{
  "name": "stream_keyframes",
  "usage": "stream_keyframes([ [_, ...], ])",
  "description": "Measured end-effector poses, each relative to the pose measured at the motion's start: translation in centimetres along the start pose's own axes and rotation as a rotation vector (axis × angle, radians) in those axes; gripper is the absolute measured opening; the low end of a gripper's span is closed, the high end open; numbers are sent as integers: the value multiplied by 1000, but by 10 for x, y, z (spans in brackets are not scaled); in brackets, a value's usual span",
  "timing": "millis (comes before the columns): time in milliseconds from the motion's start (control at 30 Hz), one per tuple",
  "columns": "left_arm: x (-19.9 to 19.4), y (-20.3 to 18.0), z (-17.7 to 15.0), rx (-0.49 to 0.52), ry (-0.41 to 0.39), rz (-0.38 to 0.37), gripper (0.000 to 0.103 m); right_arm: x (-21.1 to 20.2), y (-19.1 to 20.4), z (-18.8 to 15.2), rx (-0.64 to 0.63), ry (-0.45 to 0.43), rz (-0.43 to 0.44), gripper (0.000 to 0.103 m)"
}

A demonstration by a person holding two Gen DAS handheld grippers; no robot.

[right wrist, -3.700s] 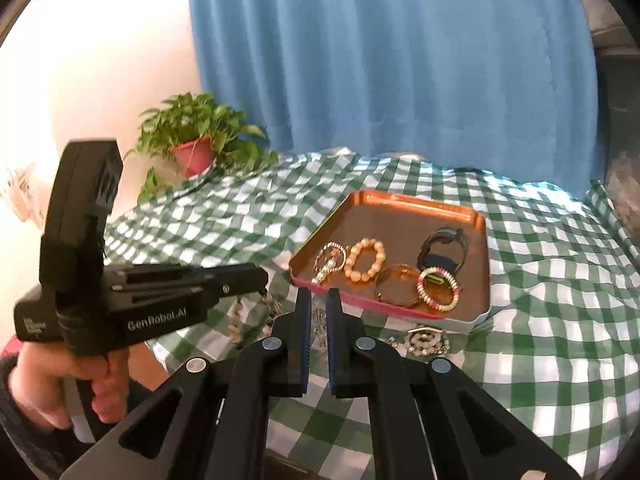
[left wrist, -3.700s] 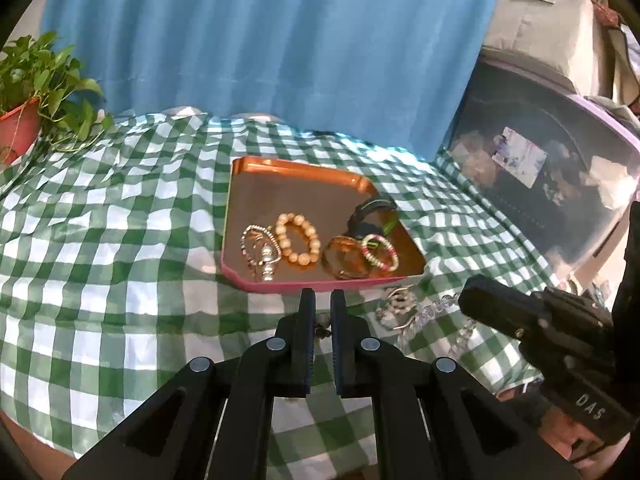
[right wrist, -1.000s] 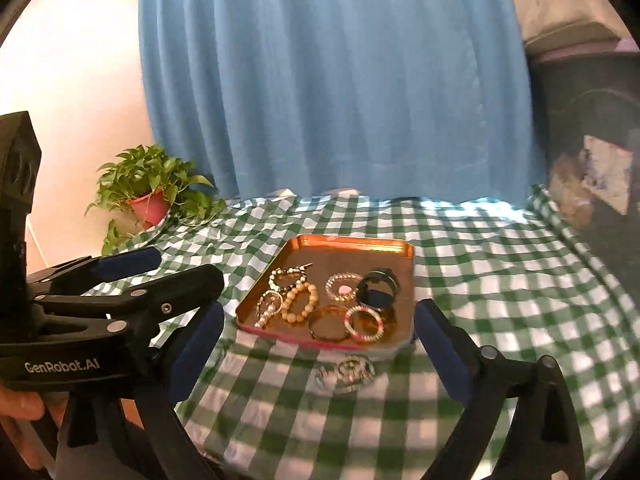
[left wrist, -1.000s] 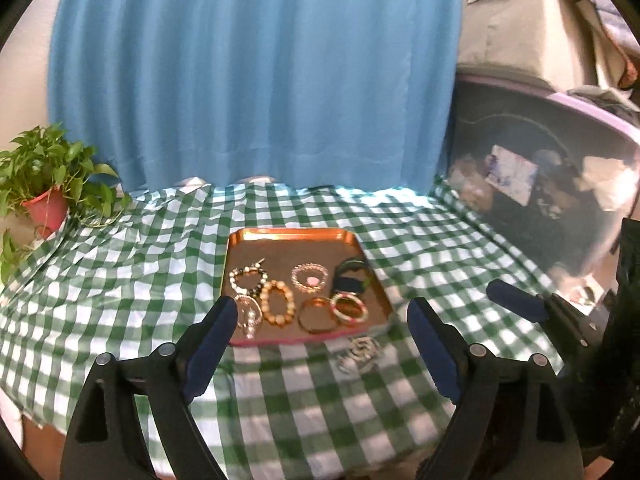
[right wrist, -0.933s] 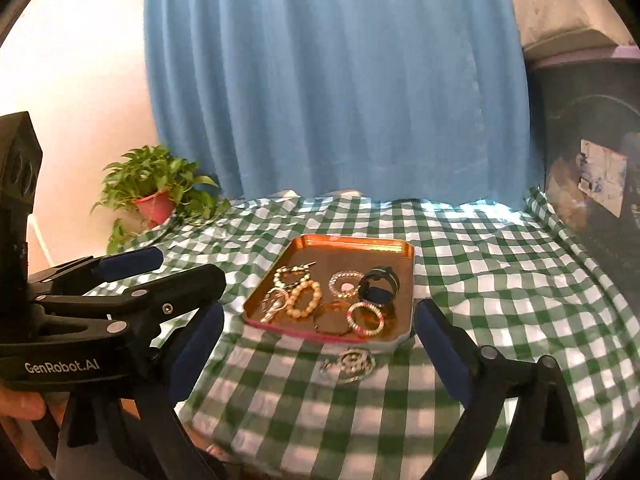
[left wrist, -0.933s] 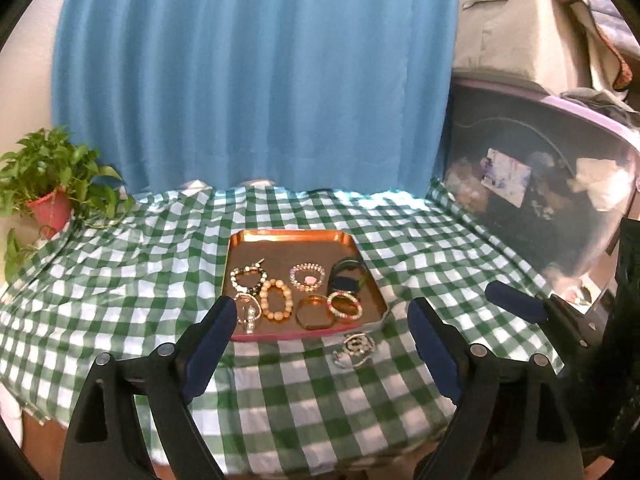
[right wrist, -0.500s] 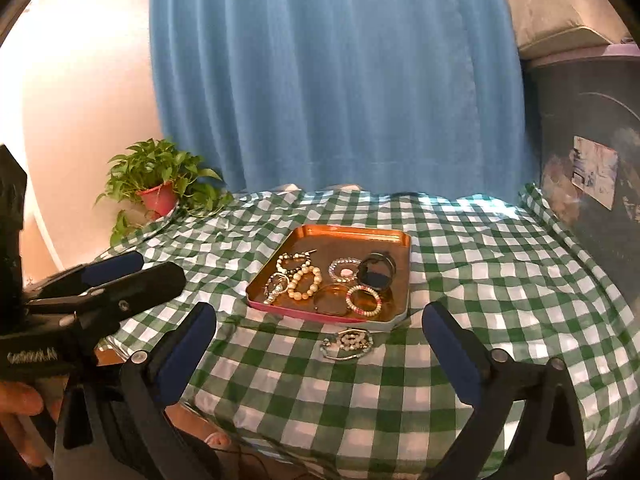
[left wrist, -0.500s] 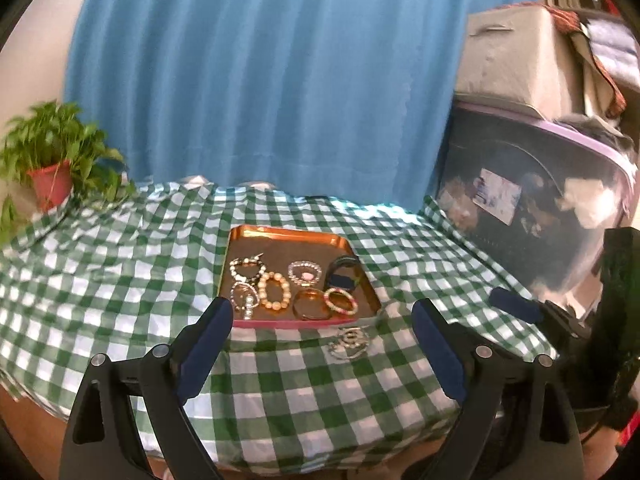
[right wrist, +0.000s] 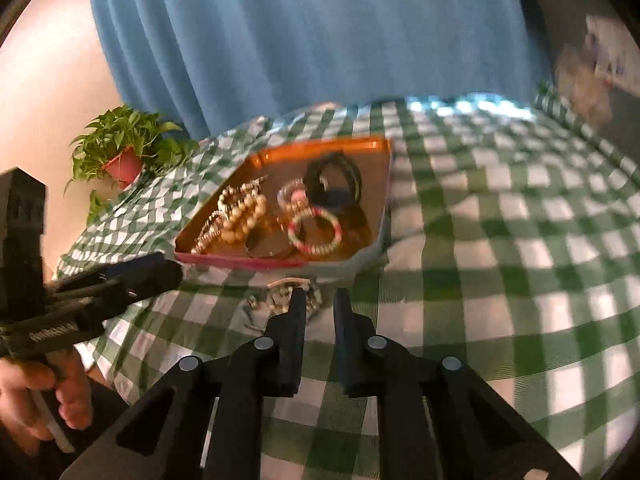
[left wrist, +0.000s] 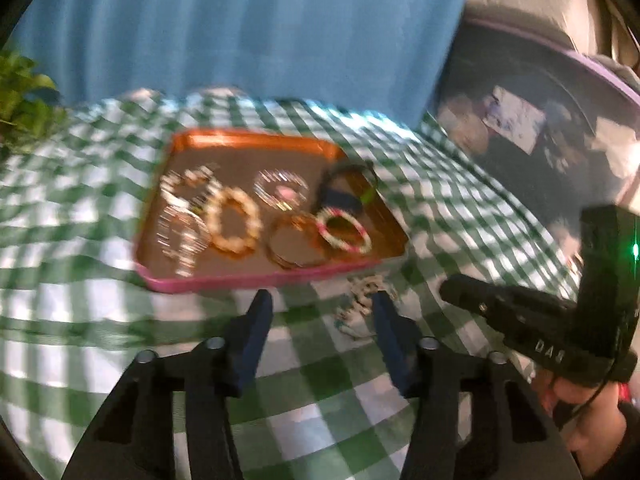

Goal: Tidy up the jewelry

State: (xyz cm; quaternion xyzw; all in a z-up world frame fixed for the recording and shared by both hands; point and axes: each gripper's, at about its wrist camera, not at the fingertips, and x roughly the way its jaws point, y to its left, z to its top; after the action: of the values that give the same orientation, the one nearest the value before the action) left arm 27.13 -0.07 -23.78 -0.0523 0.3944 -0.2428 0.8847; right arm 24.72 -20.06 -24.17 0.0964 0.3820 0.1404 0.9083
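Left gripper (left wrist: 322, 306) half-open, right gripper (right wrist: 320, 302) nearly closed, both closing and empty, above silver chain (right wrist: 280, 300) before tray (right wrist: 280, 262)

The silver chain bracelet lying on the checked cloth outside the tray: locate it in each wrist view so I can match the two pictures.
Left wrist view: the silver chain bracelet lies right of centre, just below the tray's pink front edge, beside the right finger of the left tool.
Right wrist view: it lies centre-left, below the tray, just left of the right tool.
Shared landmark: the orange tray.
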Motion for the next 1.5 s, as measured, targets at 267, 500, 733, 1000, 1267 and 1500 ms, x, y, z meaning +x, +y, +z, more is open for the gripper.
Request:
stream_keyframes([
  [267, 40, -17, -4, 89, 96, -39, 41, 23, 3, -5, -75, 35, 48, 13],
  [500, 44, -11, -1, 64, 91, 3, 5, 19, -2, 1, -87, -1, -15, 16],
  [733, -20, -10, 14, 46, -78, -24, 0, 15, 4, 3, -109, -20, 9, 16],
  [1000, 19, -7, -2, 53, 59, 1, 6, 22, 12, 1, -124, 6, 10, 24],
  [1267, 41, -19, -3, 109, 87, 80, 46, 36, 5, -2, -109, 64, 6, 15],
  [1500, 48, -34, -7, 213, 65, 130, 29, 43, 17, -5, -185, 96, -21, 13],
])
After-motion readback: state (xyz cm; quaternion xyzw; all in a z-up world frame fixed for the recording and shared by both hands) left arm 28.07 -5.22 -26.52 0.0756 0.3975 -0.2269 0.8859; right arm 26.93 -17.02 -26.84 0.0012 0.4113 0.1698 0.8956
